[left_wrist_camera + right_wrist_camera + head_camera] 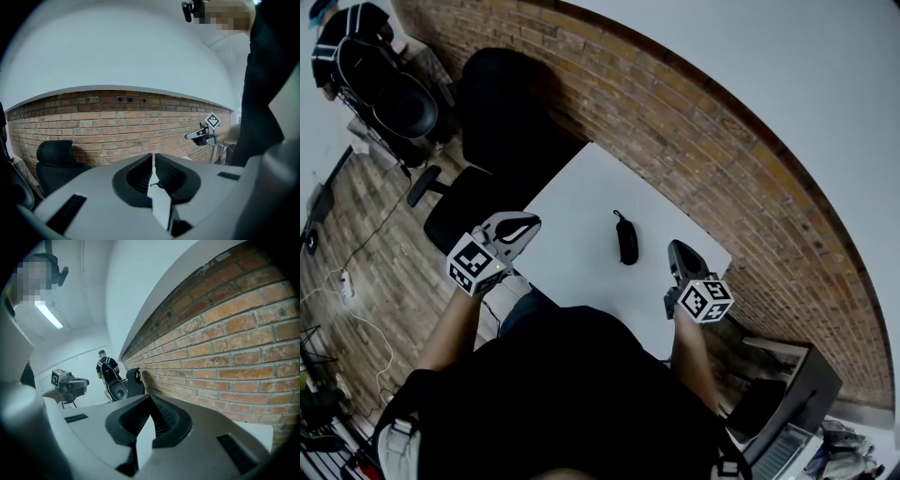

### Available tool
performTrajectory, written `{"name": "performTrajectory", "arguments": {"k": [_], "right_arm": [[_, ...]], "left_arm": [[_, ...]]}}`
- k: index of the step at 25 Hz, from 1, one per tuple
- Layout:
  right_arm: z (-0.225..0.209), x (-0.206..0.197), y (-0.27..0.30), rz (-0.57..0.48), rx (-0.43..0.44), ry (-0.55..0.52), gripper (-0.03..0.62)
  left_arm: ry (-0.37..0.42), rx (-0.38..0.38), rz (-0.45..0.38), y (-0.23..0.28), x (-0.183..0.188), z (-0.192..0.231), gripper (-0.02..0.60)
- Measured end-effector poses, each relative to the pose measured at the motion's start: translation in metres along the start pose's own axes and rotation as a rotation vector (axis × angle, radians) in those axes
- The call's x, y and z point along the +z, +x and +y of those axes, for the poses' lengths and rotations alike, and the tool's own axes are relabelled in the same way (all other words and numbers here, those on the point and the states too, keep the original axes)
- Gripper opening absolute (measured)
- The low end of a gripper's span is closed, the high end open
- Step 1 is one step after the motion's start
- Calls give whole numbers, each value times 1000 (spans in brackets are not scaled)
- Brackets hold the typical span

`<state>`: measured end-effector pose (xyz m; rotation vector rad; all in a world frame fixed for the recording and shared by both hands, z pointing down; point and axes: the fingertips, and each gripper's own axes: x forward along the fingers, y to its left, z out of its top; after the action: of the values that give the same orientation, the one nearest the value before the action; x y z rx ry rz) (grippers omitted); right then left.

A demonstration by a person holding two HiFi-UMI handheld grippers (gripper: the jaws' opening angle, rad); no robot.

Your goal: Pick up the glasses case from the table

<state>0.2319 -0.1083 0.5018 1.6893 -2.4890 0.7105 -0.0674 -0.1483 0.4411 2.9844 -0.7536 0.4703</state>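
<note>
Resting on table (581,192): glasses case (626,240) between left claw (528,225), right claw (677,249).

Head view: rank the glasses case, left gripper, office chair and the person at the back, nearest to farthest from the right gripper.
1. Glasses case, on the table, just to the left of the right gripper.
2. Left gripper, over the table's opposite side.
3. Office chair, on the floor past the table's left end.
4. Person, far top-left corner of the view.
</note>
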Motion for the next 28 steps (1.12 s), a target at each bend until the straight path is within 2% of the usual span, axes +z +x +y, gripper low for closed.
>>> {"name": "performTrajectory", "arguments": {"k": [28], "right_arm": [[-36, -59, 42, 134, -58, 48, 15]], "left_arm": [[-18, -44, 49, 27, -18, 22, 26]]}}
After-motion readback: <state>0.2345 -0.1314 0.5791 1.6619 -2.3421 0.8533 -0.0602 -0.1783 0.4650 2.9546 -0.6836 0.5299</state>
